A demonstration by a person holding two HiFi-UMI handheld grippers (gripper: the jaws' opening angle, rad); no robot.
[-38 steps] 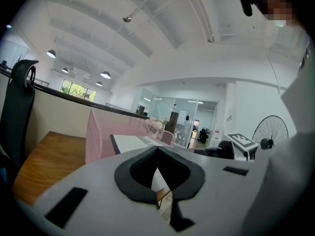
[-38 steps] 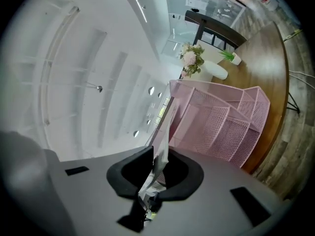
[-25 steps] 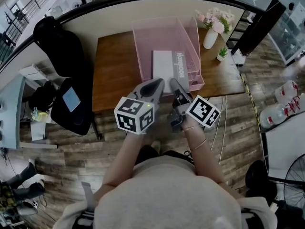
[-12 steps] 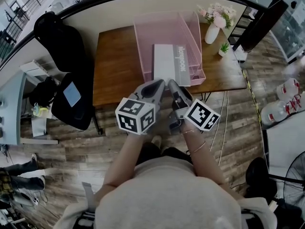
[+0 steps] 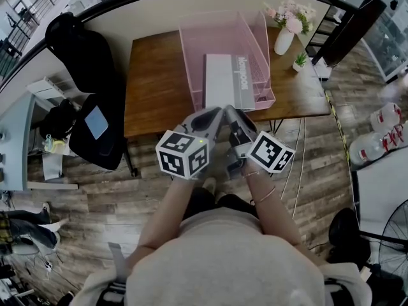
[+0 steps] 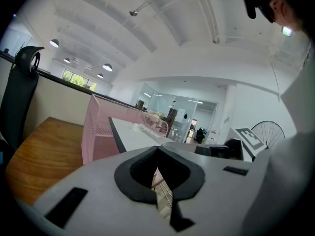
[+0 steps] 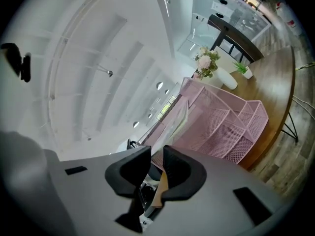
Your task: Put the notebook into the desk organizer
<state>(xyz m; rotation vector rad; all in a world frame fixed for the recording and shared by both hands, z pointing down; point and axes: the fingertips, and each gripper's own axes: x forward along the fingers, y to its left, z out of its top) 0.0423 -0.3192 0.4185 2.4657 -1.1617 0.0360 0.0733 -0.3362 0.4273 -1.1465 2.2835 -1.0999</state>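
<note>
Inside pink wire-mesh organizer (image 5: 256, 69): flat grey rectangular notebook (image 5: 222, 81)

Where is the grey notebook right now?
In the head view, the grey rectangular notebook sits inside the pink mesh desk organizer on the brown wooden desk, left of the white vase.

Head view looks steeply down from overhead onto the wooden desk (image 5: 156, 81) and the pink desk organizer (image 5: 189, 56). Both gripper views sit low, just off the desk's near edge, facing roughly level toward the far side. All three share the desk organizer.
</note>
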